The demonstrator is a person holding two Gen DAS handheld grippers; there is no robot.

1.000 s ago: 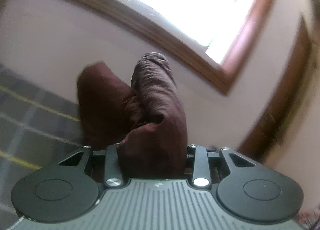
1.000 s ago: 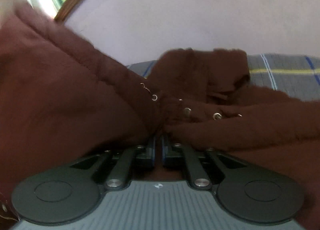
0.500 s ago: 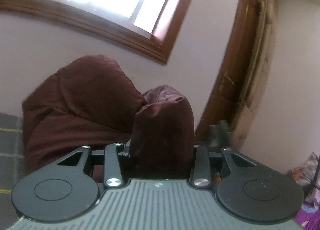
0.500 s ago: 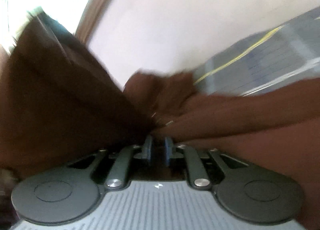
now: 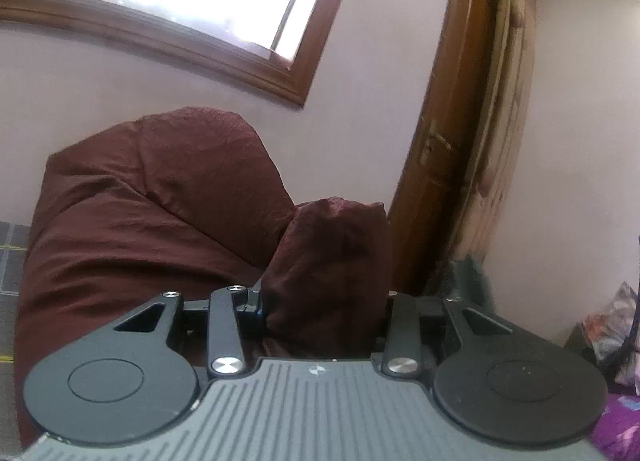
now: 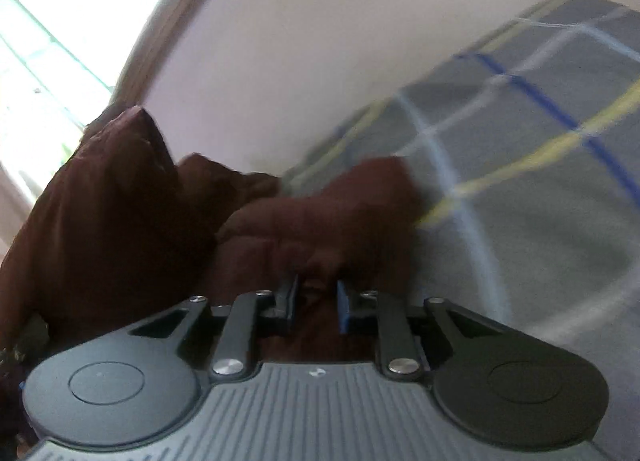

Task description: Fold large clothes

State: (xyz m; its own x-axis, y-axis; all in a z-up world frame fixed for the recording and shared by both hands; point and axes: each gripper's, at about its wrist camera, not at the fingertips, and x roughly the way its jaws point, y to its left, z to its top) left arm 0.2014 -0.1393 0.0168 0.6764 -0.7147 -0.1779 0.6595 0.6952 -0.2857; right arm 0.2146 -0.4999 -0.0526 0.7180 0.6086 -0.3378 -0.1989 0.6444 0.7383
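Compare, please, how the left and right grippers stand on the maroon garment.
The left gripper has jaws set wide, packed with a thick bunch of the maroon garment; the right gripper has a narrower gap, its grip unclear. The left view is sharp, the right blurred. Both have that garment between them.

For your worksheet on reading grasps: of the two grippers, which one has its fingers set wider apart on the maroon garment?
The left gripper: a thick bunch of the maroon garment fills its wide gap. The right gripper shows a narrower gap.
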